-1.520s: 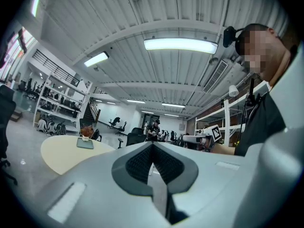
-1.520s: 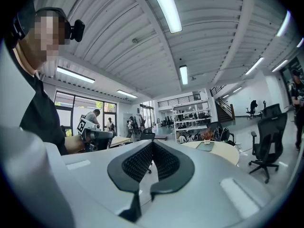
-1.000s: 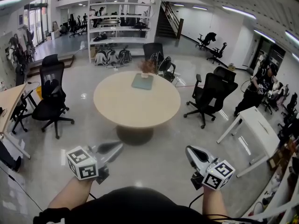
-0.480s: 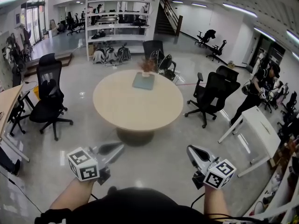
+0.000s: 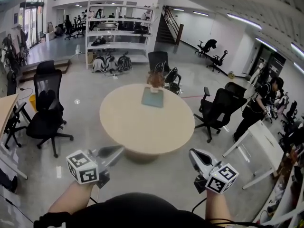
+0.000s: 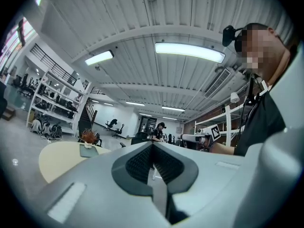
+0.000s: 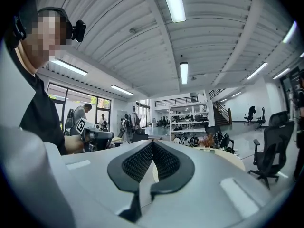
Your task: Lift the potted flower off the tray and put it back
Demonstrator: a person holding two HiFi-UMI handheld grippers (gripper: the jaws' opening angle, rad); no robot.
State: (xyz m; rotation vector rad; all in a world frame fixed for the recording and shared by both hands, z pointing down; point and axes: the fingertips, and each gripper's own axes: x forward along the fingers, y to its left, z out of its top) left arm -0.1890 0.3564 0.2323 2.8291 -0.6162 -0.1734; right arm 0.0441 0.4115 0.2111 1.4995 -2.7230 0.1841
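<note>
Left gripper [image 5: 117,150]: pressed together on nothing, held level, low and forward. Right gripper [image 5: 194,154]: the same, closed and empty (pads meeting edge to edge in its own view). Probably carried shut like this because nothing lies within reach yet. Both well short of the round tabletop [image 5: 137,127], merely aimed toward it. Judged as the approach step, with the lift not yet begun.

Potted flower [image 5: 156,80]: standing near the far edge of the tabletop, at the far end of the flat grey-green tray [image 5: 153,99], on it or just touching its rim (too small to tell which). Set there, presumably, as both the start and the return spot for the lift. Upright, long axis vertical, small pale pot down, reddish-brown spiky head up, no tilt visible. Tray lying flat, its longer side running away toward the flower.

Calls for a reach across the whole tabletop, or a walk round it, then opened jaws and a side grip low on the pot rather than on the brittle-looking head.
</note>
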